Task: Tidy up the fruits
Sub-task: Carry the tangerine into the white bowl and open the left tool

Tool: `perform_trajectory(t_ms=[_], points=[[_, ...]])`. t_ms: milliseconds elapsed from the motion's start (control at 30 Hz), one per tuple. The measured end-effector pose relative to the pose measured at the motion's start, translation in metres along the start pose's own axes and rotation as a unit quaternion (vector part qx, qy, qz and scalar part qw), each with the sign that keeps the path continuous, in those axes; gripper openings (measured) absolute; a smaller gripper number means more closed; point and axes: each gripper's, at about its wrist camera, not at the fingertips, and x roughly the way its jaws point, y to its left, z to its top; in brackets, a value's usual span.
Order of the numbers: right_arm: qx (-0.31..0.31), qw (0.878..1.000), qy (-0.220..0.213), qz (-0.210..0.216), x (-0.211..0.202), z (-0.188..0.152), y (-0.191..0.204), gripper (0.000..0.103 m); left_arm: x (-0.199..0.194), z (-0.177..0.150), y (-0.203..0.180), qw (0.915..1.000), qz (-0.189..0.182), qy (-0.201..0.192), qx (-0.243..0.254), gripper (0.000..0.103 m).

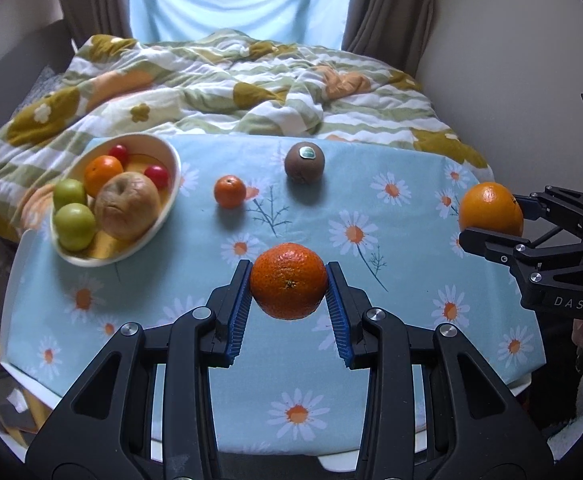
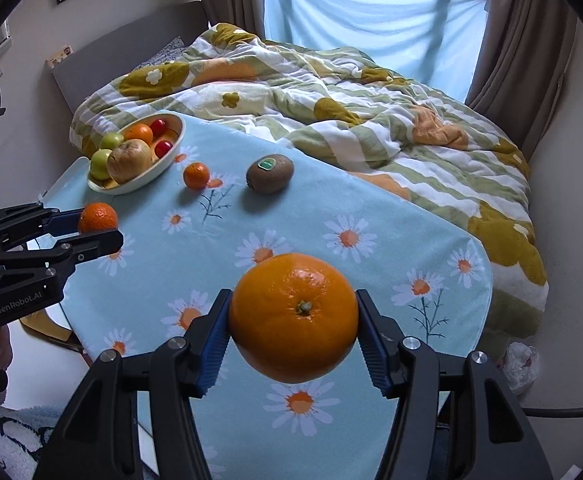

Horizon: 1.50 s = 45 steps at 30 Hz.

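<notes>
Two grippers, each carrying fruit above a table [image 1: 491, 360] with a daisy cloth, a bed behind

Left gripper [image 1: 288, 280]: fingers clamped on a mandarin [image 1: 288, 281], as tight as they go, blue pads pressing both sides. Fruit clear of the cloth, in front of the bowl [image 1: 173, 184] and to its right

Right gripper [image 2: 293, 316]: fingers partly open, closed around a large orange [image 2: 293, 316], pads touching both sides. Fruit also lifted off the cloth, well to the right of the bowl

Step in hand, by judgement: both fruits picked up and in the air, carry to the bowl probably next. Next move calls for bringing each fruit over the bowl in turn, lowering into a free gap, then opening the fingers. Bowl already crowded, so gentle placing needed; risk of fruit rolling out or the two grippers meeting over the rim

Count in the bowl: one pale brown apple-like fruit, two green fruits, one small orange, two small red fruits

Count loose on the cloth, right of the bowl: one small mandarin [image 1: 230, 191] near the bowl, one kiwi [image 1: 304, 162] with a sticker further right

Count in grippers: one mandarin, one orange
</notes>
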Motion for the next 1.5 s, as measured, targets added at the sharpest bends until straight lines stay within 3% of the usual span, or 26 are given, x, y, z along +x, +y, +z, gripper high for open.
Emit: perform_trajectory(t_ms=[400, 767, 1133, 1500], points=[[-0.012, 0.999, -0.017, 0.024, 0.011, 0.060, 0.074, 0.055, -0.022, 0.029, 0.088, 0.9998, 0.016, -0.013, -0.003, 0.042], [0.011, 0.999, -0.023, 0.031, 0.054, 0.118, 0.123, 0.055, -0.004, 0.064, 0.177, 0.9998, 0.018, -0.003, 0.009, 0.042], [0.064, 0.997, -0.020, 0.023, 0.107, 0.163, 0.153, 0.055, 0.056, 0.106, 0.251, 0.9991, -0.007, 0.020, 0.037, 0.042], [0.106, 0.994, -0.010, 0.005, 0.128, 0.171, 0.153, 0.055, 0.127, 0.128, 0.281, 0.9969, -0.030, 0.072, 0.012, 0.042]])
